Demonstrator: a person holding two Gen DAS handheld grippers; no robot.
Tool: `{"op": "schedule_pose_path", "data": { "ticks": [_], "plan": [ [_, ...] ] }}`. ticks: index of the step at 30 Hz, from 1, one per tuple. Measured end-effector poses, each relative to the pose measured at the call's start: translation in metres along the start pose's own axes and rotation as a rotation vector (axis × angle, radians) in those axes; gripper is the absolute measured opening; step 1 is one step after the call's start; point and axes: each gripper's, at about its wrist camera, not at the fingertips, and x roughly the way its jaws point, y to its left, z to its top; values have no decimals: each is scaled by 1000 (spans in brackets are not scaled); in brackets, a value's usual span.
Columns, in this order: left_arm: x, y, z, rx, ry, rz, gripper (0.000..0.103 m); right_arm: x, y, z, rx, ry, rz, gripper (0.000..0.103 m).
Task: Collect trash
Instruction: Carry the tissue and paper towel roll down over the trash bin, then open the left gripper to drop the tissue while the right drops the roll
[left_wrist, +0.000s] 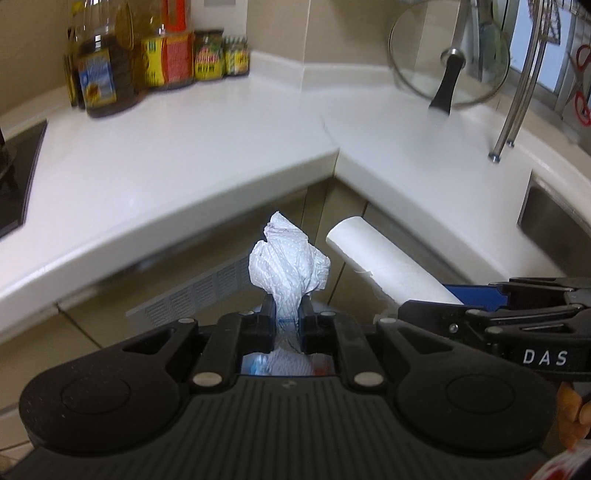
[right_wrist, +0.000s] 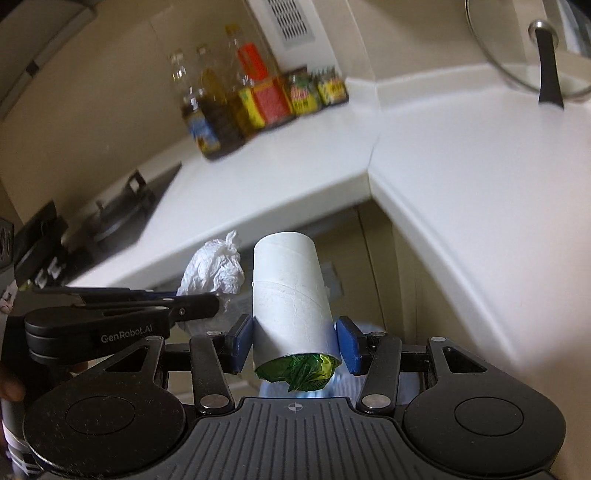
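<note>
Crumpled white dotted paper tissue (left_wrist: 289, 258) sticks up from the left tool (left_wrist: 287, 317), whose jaws are clamped on it, below the white corner surface (left_wrist: 221, 155). Just beside it, the right tool (right_wrist: 293, 341) grips a white cardboard tube (right_wrist: 290, 295) with green wrapper (right_wrist: 299, 373) inside.

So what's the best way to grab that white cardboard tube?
Across its round middle, as the right gripper does now: its blue pads press opposite sides of the cardboard tube, leaving the ends free. Squeeze gently; it is hollow, with a green wrapper stuffed inside.
</note>
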Motion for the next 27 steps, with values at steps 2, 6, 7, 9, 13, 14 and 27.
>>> {"op": "schedule_pose_path", "data": {
  "ticks": [2, 6, 7, 9, 13, 14, 27],
  "plan": [
    [8, 4, -8, 2, 25, -7, 10, 9, -1, -7, 6, 28, -13, 49],
    [31, 13, -22, 16, 90, -21, 10, 32, -6, -22, 26, 91, -54, 49],
    [37, 17, -26, 19, 107, -27, 10, 37, -7, -26, 29, 103, -68, 49],
    [49, 24, -33, 26, 138, -44, 10, 51, -11, -32, 43, 122, -95, 49],
    [77, 38, -46, 47, 199, -70, 10, 82, -18, -43, 63, 180, -149, 49],
    [84, 42, -49, 48, 213, -78, 10, 89, -20, -45, 64, 195, -163, 49],
    [168, 43, -67, 97, 321, -138, 11, 152, -53, -70, 83, 259, -248, 49]
  ]
}}
